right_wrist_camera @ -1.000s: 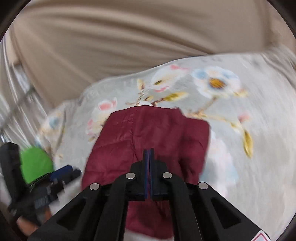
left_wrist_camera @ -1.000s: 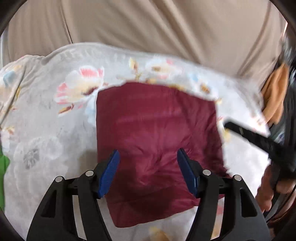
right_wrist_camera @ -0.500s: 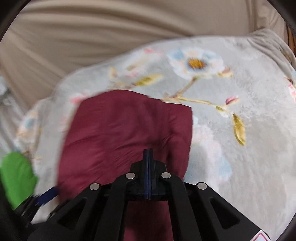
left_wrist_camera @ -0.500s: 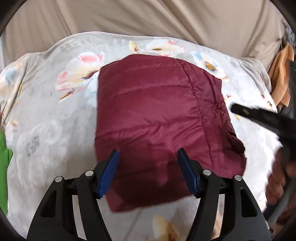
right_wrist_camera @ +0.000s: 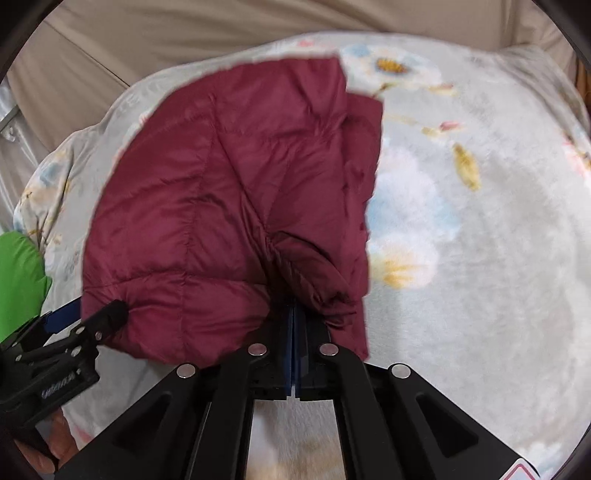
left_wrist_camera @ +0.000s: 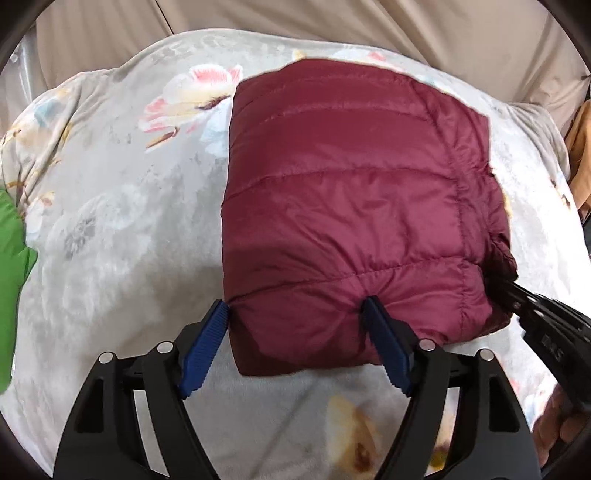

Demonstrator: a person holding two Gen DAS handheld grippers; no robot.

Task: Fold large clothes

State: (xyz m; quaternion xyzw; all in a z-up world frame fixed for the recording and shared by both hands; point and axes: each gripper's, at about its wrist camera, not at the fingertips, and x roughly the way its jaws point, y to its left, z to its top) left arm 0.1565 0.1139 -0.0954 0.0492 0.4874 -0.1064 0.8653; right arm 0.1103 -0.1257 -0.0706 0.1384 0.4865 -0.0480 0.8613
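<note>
Left wrist view: a maroon quilted jacket (left_wrist_camera: 351,206) is lying folded into a thick, roughly square bundle on a floral blanket (left_wrist_camera: 110,229), filling the middle and right of the frame.
Jacket axis: its slightly longer side is running from the lower edge of the frame toward the top, tilting a little to the right; the quilting seams are crossing it from left to right.
Jacket near edge: the puffy fold is facing the bottom of the frame, bulging between the blue pads.
Left gripper (left_wrist_camera: 295,317): its jaws are opening; the left pad is sitting just beside the bundle's lower left corner and the right pad is denting the near fold, with that corner of the jacket between them.
Right gripper, left wrist view (left_wrist_camera: 517,299): it is coming in from the lower right, its tip meeting the jacket's lower right corner, with a hand (left_wrist_camera: 557,421) behind it.
Right wrist view: the jacket (right_wrist_camera: 221,206) is occupying the centre left, its long side leaning toward the upper right of the frame.
Right gripper (right_wrist_camera: 293,332): its pads are pressing flat together, pinching bunched maroon fabric at the bundle's lower edge.
Green cloth (right_wrist_camera: 18,280): it is lying at the left edge of the frame, apart from the jacket.
Backdrop: a beige sheet (right_wrist_camera: 184,33) is stretching across the top.
</note>
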